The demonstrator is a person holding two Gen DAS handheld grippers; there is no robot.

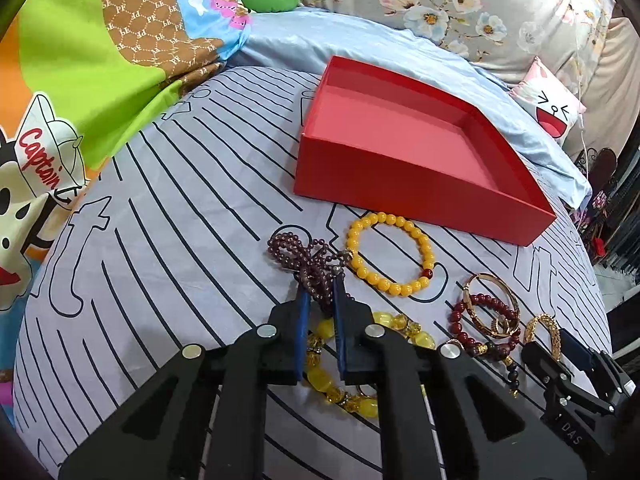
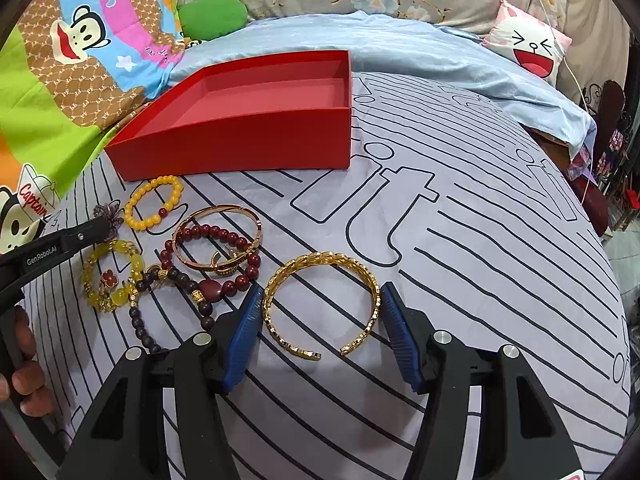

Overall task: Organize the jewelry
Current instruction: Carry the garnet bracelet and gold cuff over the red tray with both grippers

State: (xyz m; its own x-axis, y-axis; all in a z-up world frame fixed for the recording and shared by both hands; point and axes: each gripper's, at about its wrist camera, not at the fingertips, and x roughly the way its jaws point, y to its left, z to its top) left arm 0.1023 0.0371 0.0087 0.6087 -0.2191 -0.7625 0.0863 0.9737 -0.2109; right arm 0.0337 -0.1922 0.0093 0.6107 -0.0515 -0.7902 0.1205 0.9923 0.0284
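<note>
A: Setting: a bed under a grey striped sheet [image 1: 168, 248]; the red box [image 1: 408, 184] sits empty at the far side, and the jewelry lies loose in front of it.

B: Step in hand?

A: The pick-up. My left gripper [image 1: 320, 280] is pinched narrow on the purple bead strand [image 1: 304, 256]. My right gripper [image 2: 320, 300] stands wide, its 2 pads flanking the gold cuff [image 2: 320, 304]; whether they touch it I cannot tell.

B: Next?

A: I judge a lift and carry into the box, trailing loops kept clear of the yellow bead bracelet [image 1: 390, 256].
</note>
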